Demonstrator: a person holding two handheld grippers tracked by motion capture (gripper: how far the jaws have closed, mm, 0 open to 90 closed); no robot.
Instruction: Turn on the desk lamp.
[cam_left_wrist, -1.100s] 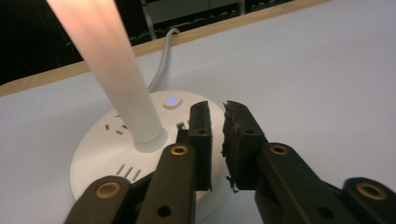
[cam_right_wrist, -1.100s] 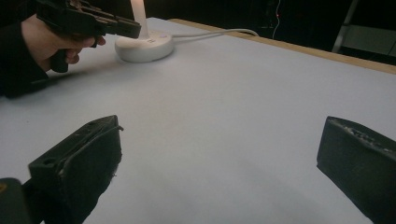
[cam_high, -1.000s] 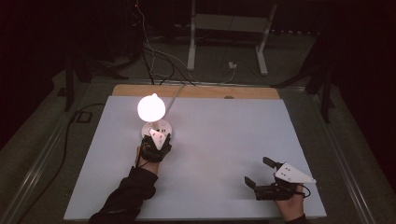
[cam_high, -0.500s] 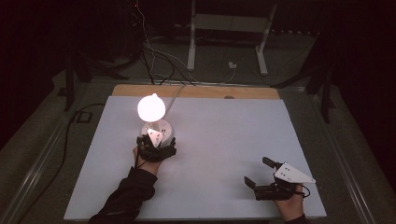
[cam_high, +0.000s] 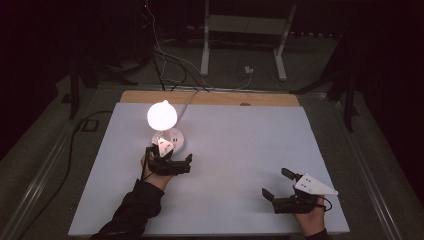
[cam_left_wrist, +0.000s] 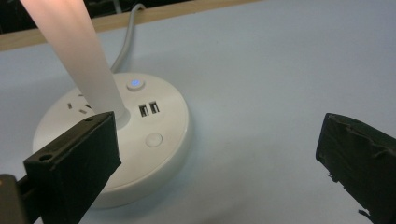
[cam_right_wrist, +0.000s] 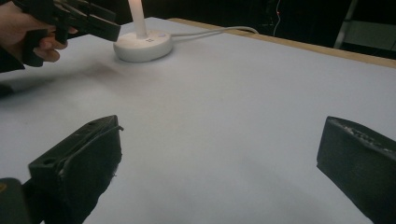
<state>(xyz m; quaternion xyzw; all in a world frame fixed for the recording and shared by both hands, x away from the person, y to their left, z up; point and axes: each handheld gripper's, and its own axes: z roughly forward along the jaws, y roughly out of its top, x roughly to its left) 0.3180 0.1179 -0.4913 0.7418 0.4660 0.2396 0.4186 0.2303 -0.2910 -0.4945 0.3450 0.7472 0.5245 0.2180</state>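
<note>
A small lamp stands at the left of the white table (cam_high: 260, 145). Its bulb (cam_high: 162, 115) glows on a stem (cam_left_wrist: 79, 51) above a round white base (cam_high: 172, 137) (cam_left_wrist: 159, 140) with a blue-lit button (cam_left_wrist: 135, 84), USB ports (cam_left_wrist: 148, 108) and sockets. My left gripper (cam_high: 170, 155) (cam_left_wrist: 217, 140) sits just in front of the base. Its jaws have just been opening and now stand wide, gripping nothing. The left jaw is close to the base's near rim. My right gripper (cam_high: 277, 183) (cam_right_wrist: 219, 144) rests open and empty at the front right.
The lamp's white cable (cam_high: 187, 100) (cam_right_wrist: 210, 31) runs from the base over the table's wooden back edge (cam_high: 210, 97). Behind the table are floor cables (cam_high: 165, 65) and a white stand's legs (cam_high: 205, 55). The surroundings are dark.
The left gripper has drawn back a little from the lamp base toward the person, and its jaws have spread wide. The right gripper has stayed put.
</note>
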